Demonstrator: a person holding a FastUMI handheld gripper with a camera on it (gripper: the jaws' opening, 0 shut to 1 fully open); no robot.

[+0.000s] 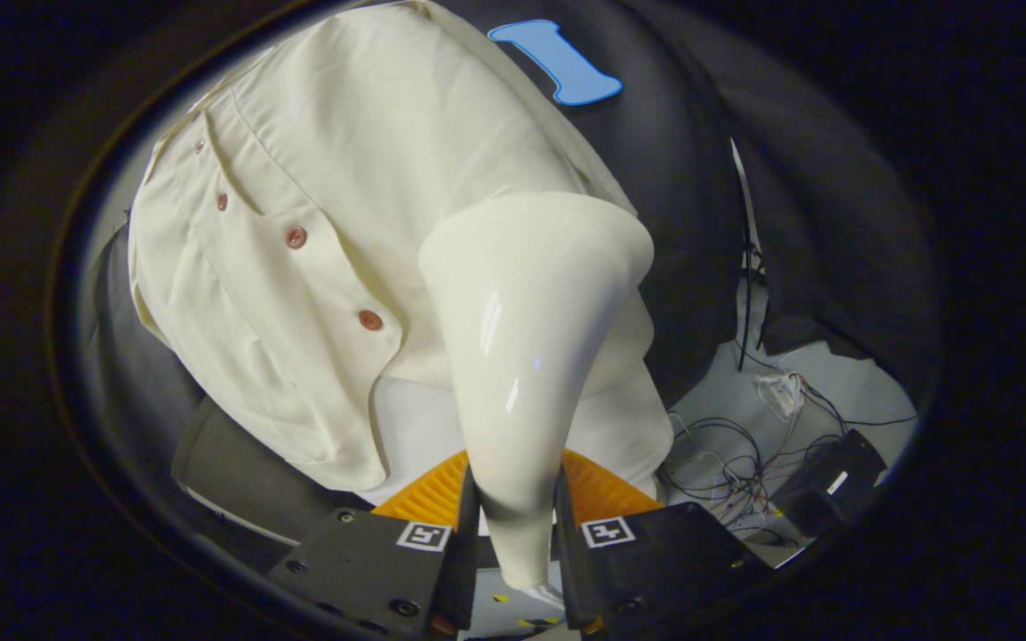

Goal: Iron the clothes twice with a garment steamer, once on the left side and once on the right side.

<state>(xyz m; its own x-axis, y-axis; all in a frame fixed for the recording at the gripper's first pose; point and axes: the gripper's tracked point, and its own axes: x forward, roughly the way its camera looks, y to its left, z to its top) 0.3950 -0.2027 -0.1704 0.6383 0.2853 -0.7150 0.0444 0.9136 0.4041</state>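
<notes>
A cream button-front shirt [362, 178] hangs ahead of me, its placket with several reddish buttons running down its left part. A glossy white garment steamer [526, 356] rises from between my fingers, its narrow handle low and its wide head up against the shirt's right side. My gripper [513, 525] is shut on the steamer's handle, one finger pressing on each side. The steamer's head hides the cloth right behind it, so I cannot tell if it touches the fabric.
Black cloth walls surround the shirt. A tangle of thin cables [736, 454] and a black box [834, 481] lie on the white floor to the right. An orange ribbed part [433, 494] sits just behind my fingers. A grey base [237, 463] stands under the shirt's hem.
</notes>
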